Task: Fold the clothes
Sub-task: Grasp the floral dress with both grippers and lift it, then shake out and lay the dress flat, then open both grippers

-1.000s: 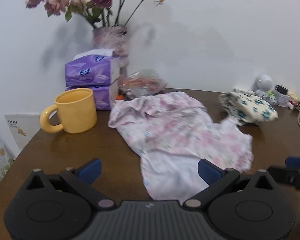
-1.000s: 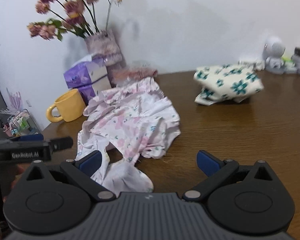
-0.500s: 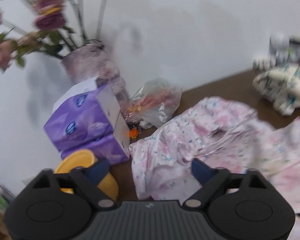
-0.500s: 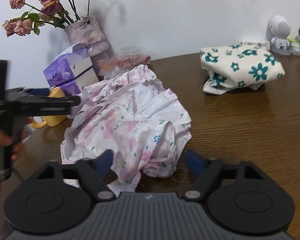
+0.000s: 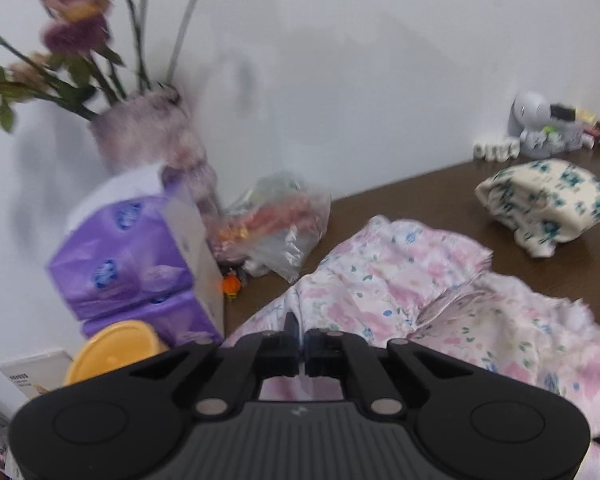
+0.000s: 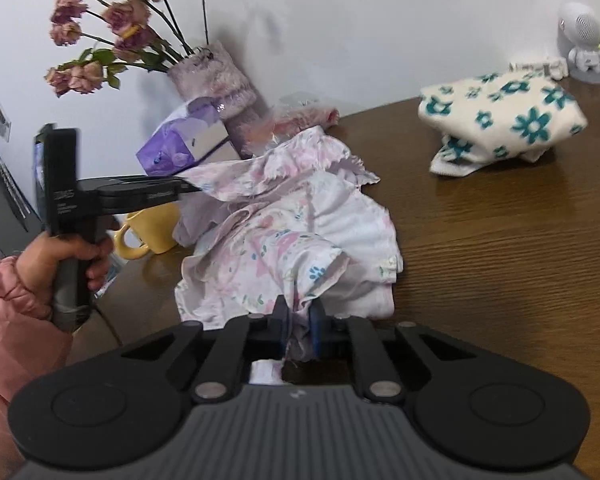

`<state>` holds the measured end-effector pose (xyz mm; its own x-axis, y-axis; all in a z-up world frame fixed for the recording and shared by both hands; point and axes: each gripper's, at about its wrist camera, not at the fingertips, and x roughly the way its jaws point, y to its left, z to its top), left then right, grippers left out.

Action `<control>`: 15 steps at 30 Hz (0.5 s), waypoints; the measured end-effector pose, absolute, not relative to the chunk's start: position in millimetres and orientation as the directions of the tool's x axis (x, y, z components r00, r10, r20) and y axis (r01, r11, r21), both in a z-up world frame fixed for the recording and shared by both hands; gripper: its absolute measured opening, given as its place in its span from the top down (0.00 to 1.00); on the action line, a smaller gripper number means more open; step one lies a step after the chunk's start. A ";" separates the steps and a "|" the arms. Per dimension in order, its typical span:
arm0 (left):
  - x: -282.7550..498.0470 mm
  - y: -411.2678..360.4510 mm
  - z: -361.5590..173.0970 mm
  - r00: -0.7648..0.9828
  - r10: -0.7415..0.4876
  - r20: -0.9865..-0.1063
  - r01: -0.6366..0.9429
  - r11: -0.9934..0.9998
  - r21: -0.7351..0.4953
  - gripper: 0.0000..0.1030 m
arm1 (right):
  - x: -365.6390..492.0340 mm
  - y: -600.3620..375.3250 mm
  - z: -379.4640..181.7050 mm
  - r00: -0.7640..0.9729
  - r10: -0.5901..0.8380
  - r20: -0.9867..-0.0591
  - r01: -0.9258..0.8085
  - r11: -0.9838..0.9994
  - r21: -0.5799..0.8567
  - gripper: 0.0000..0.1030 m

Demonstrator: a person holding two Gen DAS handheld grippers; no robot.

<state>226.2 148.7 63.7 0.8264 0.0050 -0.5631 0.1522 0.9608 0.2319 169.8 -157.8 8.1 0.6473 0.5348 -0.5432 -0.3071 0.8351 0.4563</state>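
In the left wrist view, our left gripper (image 5: 301, 336) sits at bottom centre, its jaws pressed together on an edge of the pink garment (image 5: 440, 300). The garment runs from the jaws toward the lower right of the frame, crumpled, its long axis slanting that way. Tissue boxes (image 5: 140, 264) and a yellow mug (image 5: 112, 348) stand close on the left, a plastic bag (image 5: 280, 228) just beyond the cloth's upper edge. A folded cloth (image 5: 548, 200) with teal flowers lies apart at the right, with bare table (image 5: 420, 196) between it and the garment.

In the right wrist view, our right gripper (image 6: 300, 330) at bottom centre is clamped on a bunched fold of the garment (image 6: 292, 232). The left gripper (image 6: 180, 188) reaches in from the left and pinches the far corner, lifted off the table. The garment's long axis thus runs from lower centre up to the left-middle, sagging between the two grips. Its right edge rests on the table (image 6: 500, 260), which lies bare to the right. The vase (image 6: 216, 76), tissue boxes (image 6: 180, 140) and mug (image 6: 152, 228) crowd the upper left side, and the folded cloth (image 6: 500, 116) sits well apart at upper right.
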 end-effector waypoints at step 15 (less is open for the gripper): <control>-11.9 181.4 51.0 0.700 -0.294 -0.651 0.186 0.955 -0.231 0.99 | 73.9 -343.1 17.0 0.671 0.269 -0.691 -0.022 0.939 0.344 0.91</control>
<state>-11.9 181.4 51.0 0.7000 -0.2943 -0.6507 0.1862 0.9548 -0.2315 73.9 -343.1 17.0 0.6713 0.2687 -0.6908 -0.0222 0.9389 0.3435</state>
